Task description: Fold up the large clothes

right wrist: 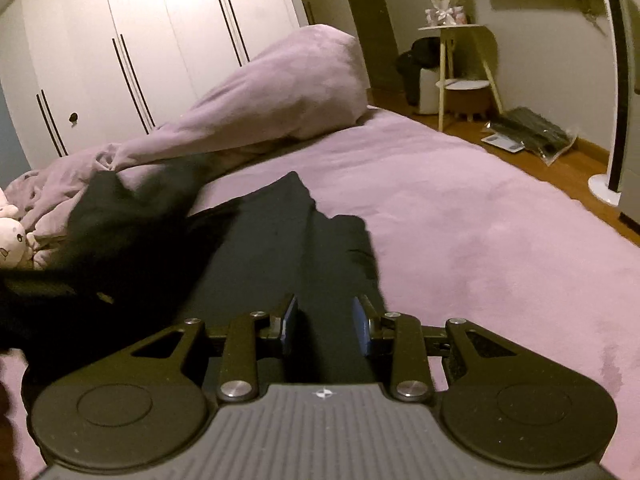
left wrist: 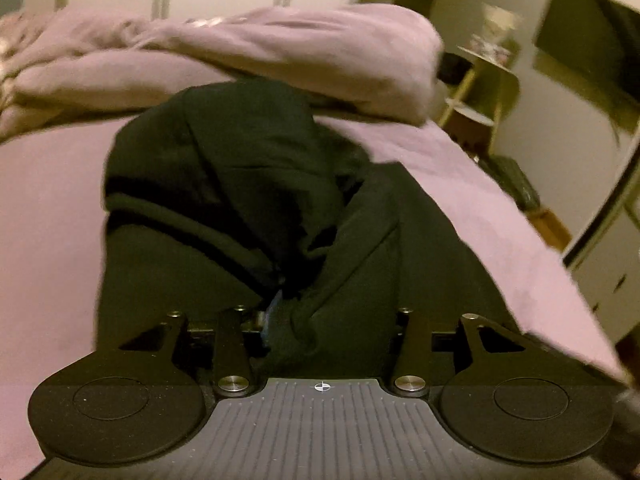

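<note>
Bedroom setup on my end: a bed with a pinkish-purple sheet, white wardrobe doors behind it, and a bunched-up duvet in the same colour pushed toward the far side. Small side table by the wall, wooden floor past the bed edge.

So where am I with the folding? Honestly, early-ish. The black garment is lying on the sheet right in front of both grippers. From the right wrist view part of it looks flat, with one long straight edge running away from me, but the left portion is a dark rumpled heap, motion-blurred, so I can't read its shape. From the left wrist view it's piled up and creased, definitely not a neat rectangle yet. I can't tell what kind of garment it is.

Right gripper: jaws apart, blue pads on either side of a strip of the black fabric, not pinching it as far as I can see.

Left gripper: the fingers are mostly buried in cloth. A bit of blue pad peeks out, and I can't tell if it's clamped or not.

My read: one section maybe laid out, the actual folds and smoothing all left to do.
</note>
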`<control>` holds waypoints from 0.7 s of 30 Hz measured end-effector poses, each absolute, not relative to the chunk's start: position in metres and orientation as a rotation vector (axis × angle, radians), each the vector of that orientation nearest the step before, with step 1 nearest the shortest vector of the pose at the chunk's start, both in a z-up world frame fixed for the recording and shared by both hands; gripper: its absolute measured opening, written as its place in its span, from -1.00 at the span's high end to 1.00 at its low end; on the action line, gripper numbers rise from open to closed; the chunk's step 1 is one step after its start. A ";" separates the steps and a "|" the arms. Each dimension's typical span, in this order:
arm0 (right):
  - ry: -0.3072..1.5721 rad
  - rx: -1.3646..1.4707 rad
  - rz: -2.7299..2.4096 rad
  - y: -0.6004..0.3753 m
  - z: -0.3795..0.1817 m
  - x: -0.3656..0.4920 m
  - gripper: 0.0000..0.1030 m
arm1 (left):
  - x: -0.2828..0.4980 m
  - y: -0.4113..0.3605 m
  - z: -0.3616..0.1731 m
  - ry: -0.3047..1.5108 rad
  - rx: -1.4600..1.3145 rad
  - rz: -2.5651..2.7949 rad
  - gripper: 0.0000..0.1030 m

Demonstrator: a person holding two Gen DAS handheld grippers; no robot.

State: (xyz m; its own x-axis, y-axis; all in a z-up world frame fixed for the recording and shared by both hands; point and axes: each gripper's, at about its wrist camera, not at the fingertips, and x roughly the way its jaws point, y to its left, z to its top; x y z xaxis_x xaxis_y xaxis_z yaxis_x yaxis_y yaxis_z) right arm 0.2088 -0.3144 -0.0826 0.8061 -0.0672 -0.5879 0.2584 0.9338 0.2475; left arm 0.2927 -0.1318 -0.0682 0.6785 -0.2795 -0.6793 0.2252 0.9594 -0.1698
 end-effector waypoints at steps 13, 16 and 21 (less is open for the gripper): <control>0.651 0.339 -0.219 -0.330 -0.085 0.205 0.38 | 0.285 -0.156 -0.082 0.694 0.063 -0.311 -0.45; 0.681 0.305 -0.217 -0.328 -0.093 0.210 0.37 | 0.286 -0.167 -0.093 0.679 0.167 -0.325 -0.56; 0.682 0.297 -0.210 -0.329 -0.090 0.209 0.36 | 0.283 -0.168 -0.085 0.665 0.198 -0.326 -0.58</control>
